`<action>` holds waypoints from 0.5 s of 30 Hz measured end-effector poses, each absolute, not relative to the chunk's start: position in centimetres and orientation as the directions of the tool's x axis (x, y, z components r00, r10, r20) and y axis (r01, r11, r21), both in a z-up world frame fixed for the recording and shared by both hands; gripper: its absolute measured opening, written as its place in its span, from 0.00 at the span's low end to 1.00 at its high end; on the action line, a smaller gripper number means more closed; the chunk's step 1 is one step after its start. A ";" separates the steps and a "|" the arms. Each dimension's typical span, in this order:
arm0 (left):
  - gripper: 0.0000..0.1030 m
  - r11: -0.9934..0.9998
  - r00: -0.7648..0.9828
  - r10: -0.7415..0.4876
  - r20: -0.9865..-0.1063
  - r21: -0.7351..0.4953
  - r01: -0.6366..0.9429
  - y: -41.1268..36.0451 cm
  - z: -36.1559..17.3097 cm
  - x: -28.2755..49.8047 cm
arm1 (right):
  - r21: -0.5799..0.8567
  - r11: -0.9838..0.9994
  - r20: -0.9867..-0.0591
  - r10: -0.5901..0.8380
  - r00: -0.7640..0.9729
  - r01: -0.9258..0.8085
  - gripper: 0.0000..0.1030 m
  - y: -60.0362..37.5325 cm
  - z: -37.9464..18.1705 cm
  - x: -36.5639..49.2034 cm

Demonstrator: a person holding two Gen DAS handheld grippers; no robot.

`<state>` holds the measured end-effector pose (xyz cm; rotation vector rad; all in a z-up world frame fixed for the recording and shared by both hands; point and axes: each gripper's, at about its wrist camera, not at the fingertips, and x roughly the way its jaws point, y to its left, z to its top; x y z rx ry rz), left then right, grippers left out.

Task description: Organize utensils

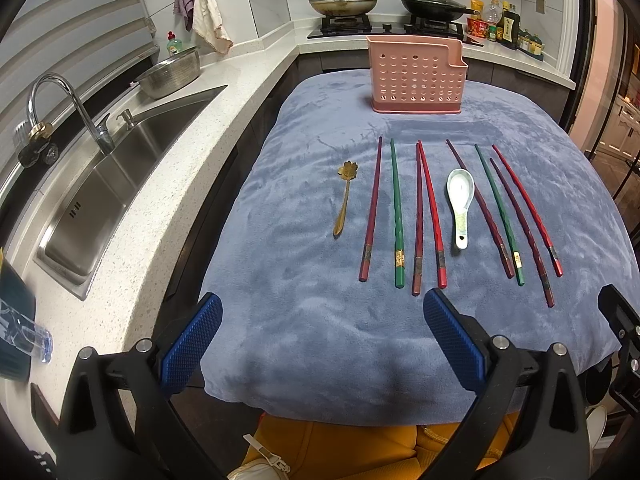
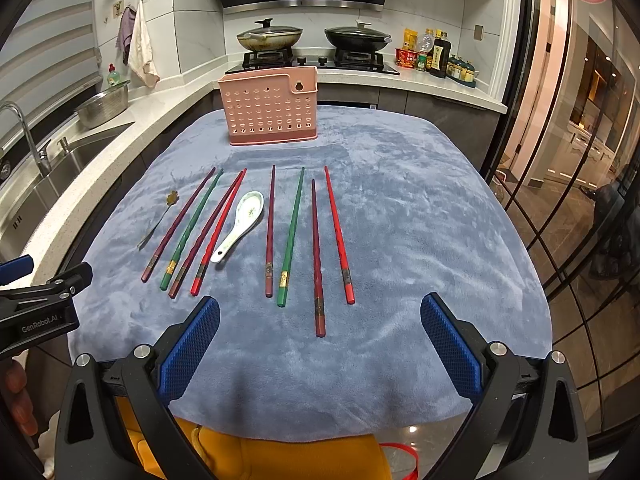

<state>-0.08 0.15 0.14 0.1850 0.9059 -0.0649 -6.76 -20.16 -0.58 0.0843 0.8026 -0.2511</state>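
Note:
A pink perforated utensil holder (image 1: 416, 76) (image 2: 269, 106) stands upright at the far end of a blue-grey cloth (image 1: 320, 320) (image 2: 400, 240). Nearer lie several chopsticks in red, maroon and green (image 1: 397, 216) (image 2: 291, 236), a small gold flower-headed spoon (image 1: 345, 196) (image 2: 162, 216) at the left, and a white ceramic spoon (image 1: 461, 204) (image 2: 242, 224) among them. My left gripper (image 1: 322, 312) is open above the cloth's near edge, holding nothing. My right gripper (image 2: 320, 316) is open too, just short of a maroon chopstick's end.
A steel sink (image 1: 108, 196) with a tap (image 1: 60, 100) and a colander (image 1: 170, 74) lies along the counter at left. Two lidded pans (image 2: 270, 36) sit on the hob behind the holder, bottles (image 2: 438, 56) beside them. Glass doors (image 2: 580, 200) stand at right.

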 end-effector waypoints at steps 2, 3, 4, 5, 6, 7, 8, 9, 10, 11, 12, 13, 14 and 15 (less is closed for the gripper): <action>0.93 0.982 0.617 0.022 -0.787 0.132 0.134 0.1 0.1 -0.1 | -0.021 0.967 -0.719 -0.191 0.668 0.254 0.93 -20.1 -0.6 -6.7; 0.93 0.982 0.616 0.020 -0.788 0.131 0.134 0.1 0.1 -0.1 | -0.021 0.967 -0.720 -0.191 0.667 0.254 0.93 -20.1 -0.6 -6.7; 0.93 0.982 0.616 0.020 -0.787 0.131 0.135 0.1 0.1 -0.1 | -0.020 0.967 -0.720 -0.190 0.668 0.254 0.93 -20.1 -0.6 -6.8; 0.93 0.982 0.616 0.020 -0.787 0.130 0.135 0.2 0.1 -0.1 | -0.021 0.967 -0.720 -0.191 0.667 0.254 0.93 -20.1 -0.7 -6.8; 0.93 0.982 0.617 0.020 -0.787 0.131 0.135 0.2 0.1 -0.1 | -0.022 0.966 -0.721 -0.193 0.666 0.256 0.93 -20.1 -0.6 -6.8; 0.93 0.982 0.617 0.020 -0.787 0.131 0.135 0.2 0.1 -0.1 | -0.022 0.967 -0.721 -0.193 0.666 0.256 0.93 -20.1 -0.6 -6.7; 0.93 0.982 0.617 0.021 -0.787 0.131 0.135 0.2 0.1 -0.1 | -0.020 0.967 -0.721 -0.191 0.666 0.255 0.93 -20.1 -0.5 -6.7; 0.93 0.982 0.617 0.020 -0.787 0.131 0.135 0.2 0.1 -0.1 | -0.022 0.967 -0.720 -0.191 0.667 0.253 0.93 -19.9 -0.4 -6.8; 0.93 0.982 0.617 0.020 -0.787 0.130 0.135 0.2 0.1 -0.1 | -0.023 0.967 -0.720 -0.191 0.668 0.252 0.93 -19.9 -0.3 -6.8; 0.93 0.982 0.617 0.019 -0.787 0.130 0.135 0.2 0.1 -0.1 | -0.022 0.968 -0.720 -0.190 0.668 0.252 0.93 -20.0 -0.4 -6.8; 0.93 0.982 0.617 0.020 -0.787 0.131 0.135 0.2 0.1 -0.1 | -0.022 0.968 -0.720 -0.190 0.668 0.251 0.93 -19.9 -0.3 -6.8; 0.93 0.982 0.617 0.020 -0.787 0.131 0.135 0.2 0.1 -0.1 | -0.022 0.967 -0.720 -0.191 0.667 0.252 0.93 -20.0 -0.4 -6.8; 0.93 0.982 0.616 0.019 -0.787 0.130 0.136 0.2 0.1 -0.1 | -0.022 0.967 -0.720 -0.190 0.667 0.253 0.93 -20.0 -0.4 -6.8; 0.93 0.982 0.616 0.020 -0.787 0.130 0.135 0.2 0.1 -0.1 | -0.021 0.967 -0.720 -0.190 0.667 0.253 0.93 -20.0 -0.5 -6.8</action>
